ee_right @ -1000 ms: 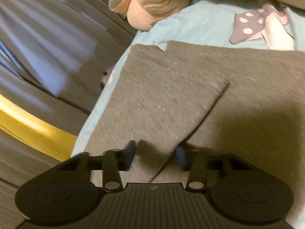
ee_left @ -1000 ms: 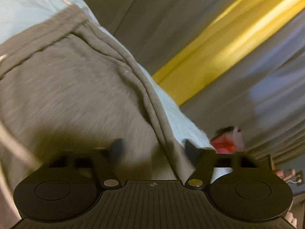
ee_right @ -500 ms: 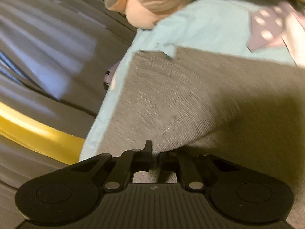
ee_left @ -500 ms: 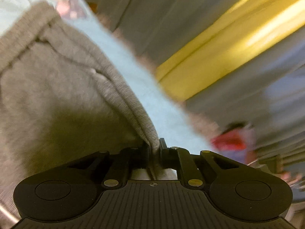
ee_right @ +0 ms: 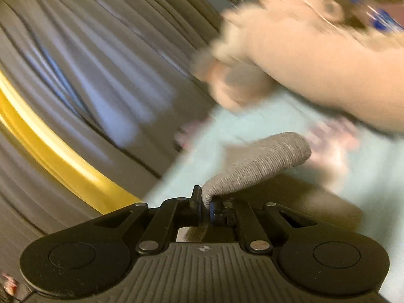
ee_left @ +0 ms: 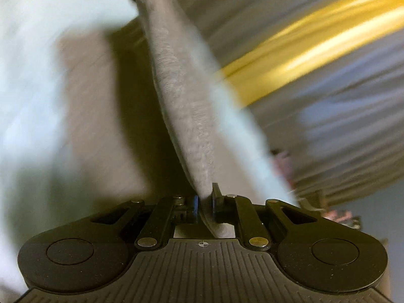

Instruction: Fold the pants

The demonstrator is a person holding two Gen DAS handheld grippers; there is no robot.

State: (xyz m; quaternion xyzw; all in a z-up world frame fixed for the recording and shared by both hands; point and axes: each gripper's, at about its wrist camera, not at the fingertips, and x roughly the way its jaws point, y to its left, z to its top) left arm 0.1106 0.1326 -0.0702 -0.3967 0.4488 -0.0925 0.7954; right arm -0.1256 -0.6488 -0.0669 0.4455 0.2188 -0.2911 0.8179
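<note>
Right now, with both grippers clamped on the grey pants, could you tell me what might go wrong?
1. The right hand-held gripper pinches only a narrow bit of the grey pants; it may slip out.
2. The plush toy lies close ahead and could get swept.
3. Left hand-held gripper: the cloth hangs bunched, so the fold may land crooked.

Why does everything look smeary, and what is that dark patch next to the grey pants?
Left wrist view: the light blue sheet is motion-smeared; the pants, clamped in the left gripper, throw that dark shadow. Right wrist view: the plush toy is blurred, while the right gripper stays sharp.
</note>
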